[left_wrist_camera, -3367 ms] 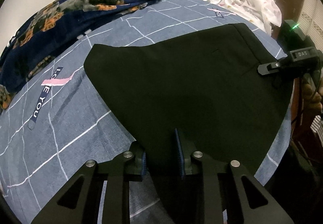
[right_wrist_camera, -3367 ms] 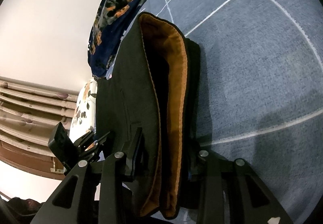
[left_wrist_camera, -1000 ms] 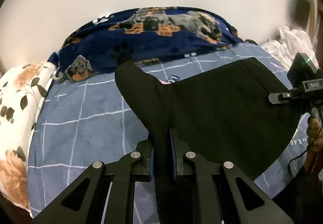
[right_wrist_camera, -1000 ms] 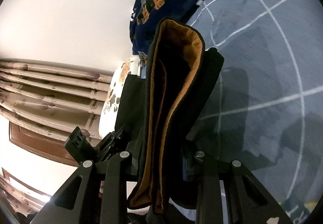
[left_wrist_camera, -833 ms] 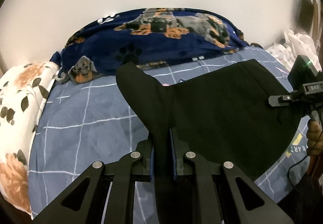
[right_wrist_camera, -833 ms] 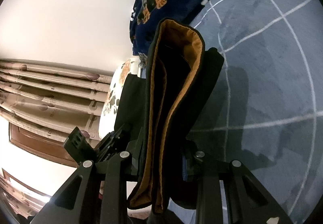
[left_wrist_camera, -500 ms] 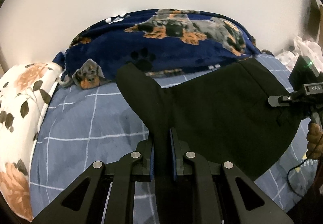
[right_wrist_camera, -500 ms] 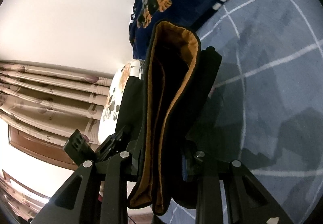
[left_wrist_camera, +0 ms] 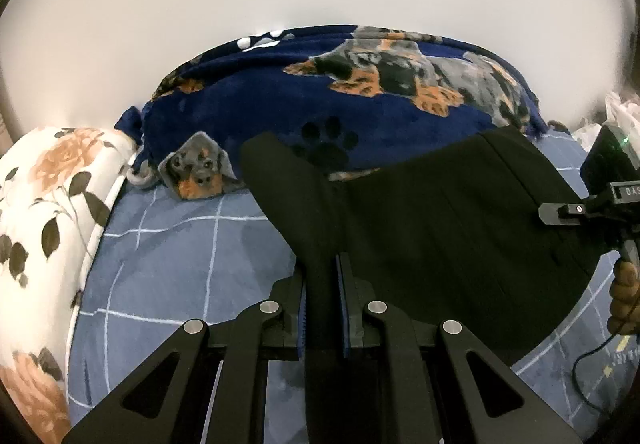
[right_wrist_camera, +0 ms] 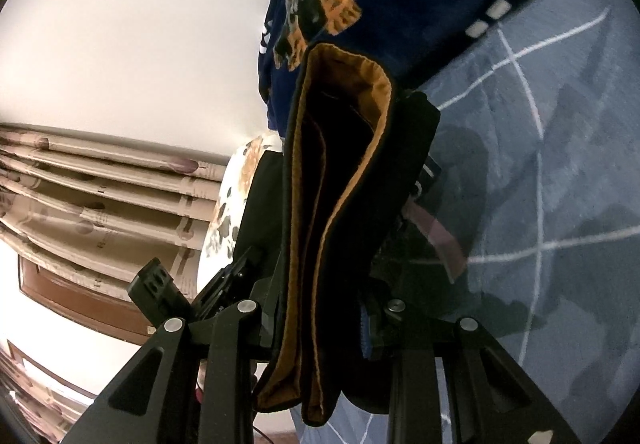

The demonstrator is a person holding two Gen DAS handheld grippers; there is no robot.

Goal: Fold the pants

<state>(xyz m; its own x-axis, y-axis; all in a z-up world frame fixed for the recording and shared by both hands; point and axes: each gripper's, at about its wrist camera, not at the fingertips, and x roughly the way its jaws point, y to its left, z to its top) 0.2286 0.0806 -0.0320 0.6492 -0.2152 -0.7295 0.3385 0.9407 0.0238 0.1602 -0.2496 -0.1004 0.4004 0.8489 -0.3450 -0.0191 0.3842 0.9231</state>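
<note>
Pants point(left_wrist_camera: 460, 236), black, hang stretched between your two claws above the bed point(left_wrist_camera: 180, 252), lifted off the blue checked sheet. Your left claw point(left_wrist_camera: 322, 308) is clamped on a narrow fold of the black cloth, its blue-edged pads pressed tight against the fabric on both sides. Your right claw point(right_wrist_camera: 320, 324) is clamped on the thick waistband end, where the layers bunch together and show a tan-orange lining point(right_wrist_camera: 360, 148). In the left wrist view the right claw appears at the far right edge, with your hand point(left_wrist_camera: 624, 300) gripping its handle. Behind the pants lies a navy dog-print blanket point(left_wrist_camera: 360, 104) against the pale wall, and a floral pillow point(left_wrist_camera: 44, 212) sits at the left side of the bed.
</note>
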